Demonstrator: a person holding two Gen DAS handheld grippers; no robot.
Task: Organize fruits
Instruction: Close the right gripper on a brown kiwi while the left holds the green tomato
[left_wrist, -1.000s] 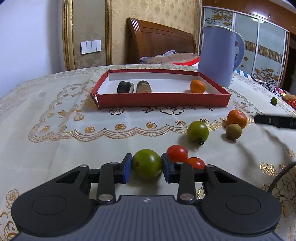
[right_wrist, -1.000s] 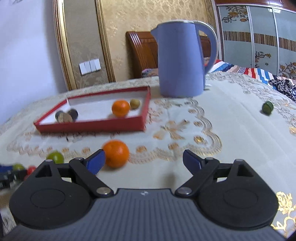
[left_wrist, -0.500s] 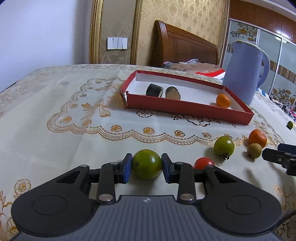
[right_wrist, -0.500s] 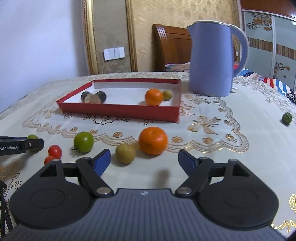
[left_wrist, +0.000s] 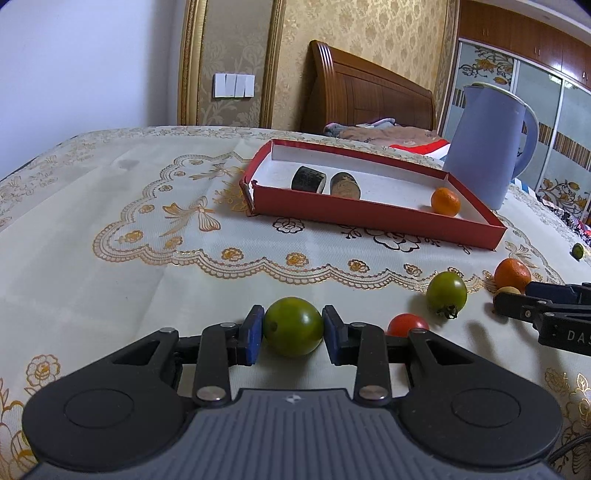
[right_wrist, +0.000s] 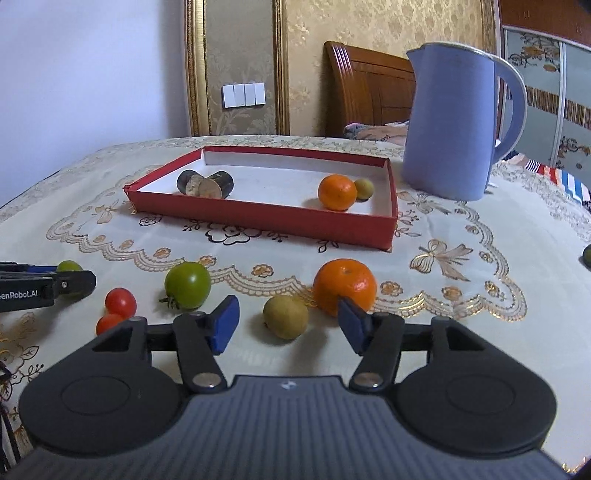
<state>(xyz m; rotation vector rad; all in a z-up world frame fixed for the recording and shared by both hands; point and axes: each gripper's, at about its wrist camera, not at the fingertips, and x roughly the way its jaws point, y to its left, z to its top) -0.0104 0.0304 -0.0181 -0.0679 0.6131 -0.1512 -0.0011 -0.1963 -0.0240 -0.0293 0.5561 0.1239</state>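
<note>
My left gripper (left_wrist: 293, 328) is shut on a green tomato (left_wrist: 293, 326) and holds it just above the tablecloth. My right gripper (right_wrist: 288, 325) is open, with a small yellow-brown fruit (right_wrist: 285, 316) between its fingers on the cloth. An orange (right_wrist: 345, 287) sits just beyond the right finger. Another green tomato (right_wrist: 187, 285) and two red tomatoes (right_wrist: 120, 302) lie to the left. The red tray (right_wrist: 391, 206) holds an orange (right_wrist: 337, 192), a small yellow fruit (right_wrist: 364, 189) and two dark cylinders (right_wrist: 205, 183).
A tall blue kettle (right_wrist: 456, 122) stands right of the tray. A small green fruit (left_wrist: 577, 251) lies at the far right of the cloth. A bed headboard (left_wrist: 365, 96) and wall lie beyond the table.
My left gripper has lifted and swung left with the green tomato. My right gripper has moved left and forward, from beside the orange to around the small yellow-brown fruit, and its fingers have narrowed.
</note>
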